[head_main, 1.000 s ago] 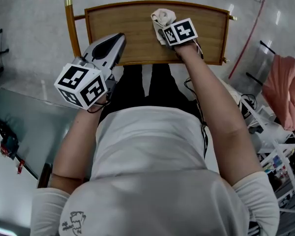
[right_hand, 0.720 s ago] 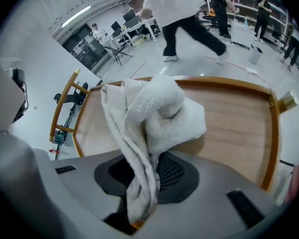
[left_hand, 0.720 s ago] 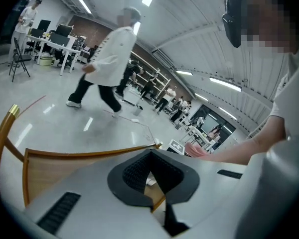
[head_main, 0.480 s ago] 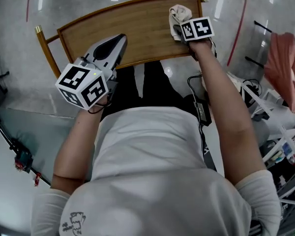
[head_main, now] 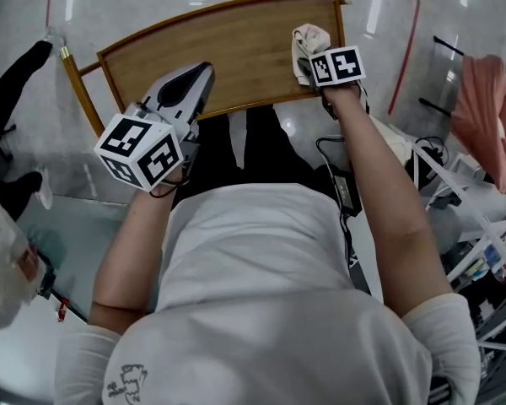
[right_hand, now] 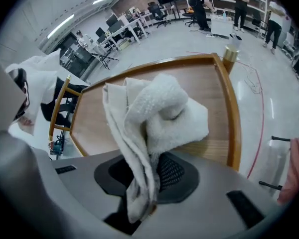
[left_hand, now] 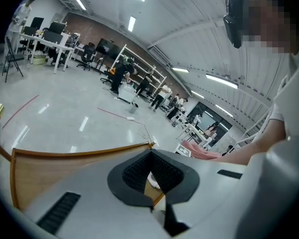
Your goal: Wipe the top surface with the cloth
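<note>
1. Right gripper view: the jaws of the right gripper (right_hand: 147,178) are clamped on the white cloth (right_hand: 159,108). A strip of it runs down between the dark pads, and the rest bunches up beyond the tips.
2. The bunched part lies on the wooden worktop (right_hand: 209,93), near its right end and just inside the raised rim.
3. In the head view, the cloth sits ahead of that gripper's marker cube.
4. The left gripper (head_main: 204,67) is over the worktop's near edge, left of centre and well apart from the cloth. Its jaws meet at the tips and hold nothing.
</note>
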`<action>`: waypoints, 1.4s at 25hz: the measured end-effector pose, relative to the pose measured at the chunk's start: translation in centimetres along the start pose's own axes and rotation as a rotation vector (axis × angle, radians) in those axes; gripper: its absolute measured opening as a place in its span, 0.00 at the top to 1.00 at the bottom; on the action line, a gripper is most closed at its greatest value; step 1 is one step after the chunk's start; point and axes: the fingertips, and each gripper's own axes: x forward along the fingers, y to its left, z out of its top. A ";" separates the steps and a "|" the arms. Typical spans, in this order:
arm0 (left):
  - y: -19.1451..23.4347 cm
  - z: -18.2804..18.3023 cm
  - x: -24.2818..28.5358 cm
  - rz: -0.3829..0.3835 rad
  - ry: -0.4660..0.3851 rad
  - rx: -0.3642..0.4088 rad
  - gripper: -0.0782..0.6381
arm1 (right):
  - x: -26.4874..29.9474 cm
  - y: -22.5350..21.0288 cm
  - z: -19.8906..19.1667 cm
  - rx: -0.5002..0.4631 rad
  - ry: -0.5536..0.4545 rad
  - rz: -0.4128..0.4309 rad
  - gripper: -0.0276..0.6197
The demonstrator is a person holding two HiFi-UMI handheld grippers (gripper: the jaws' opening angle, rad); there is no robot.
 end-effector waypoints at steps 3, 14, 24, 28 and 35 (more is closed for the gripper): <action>0.5 -0.4 -1.6 0.021 -0.018 -0.008 0.88 | 1.5 3.3 -1.4 -0.060 0.042 0.034 0.80; 7.3 -2.3 -11.3 0.137 -0.108 -0.085 0.88 | 9.5 20.5 -1.3 -0.311 0.165 0.151 0.80; 13.3 -5.1 -20.8 0.237 -0.150 -0.156 0.88 | 16.0 34.9 -0.7 -0.484 0.238 0.237 0.80; 14.4 -5.3 -23.0 0.242 -0.162 -0.160 0.88 | 16.4 36.4 -1.0 -0.481 0.241 0.231 0.80; 13.2 -4.1 -22.3 0.139 -0.127 -0.131 0.88 | 11.3 36.8 0.8 -0.299 0.151 0.342 0.80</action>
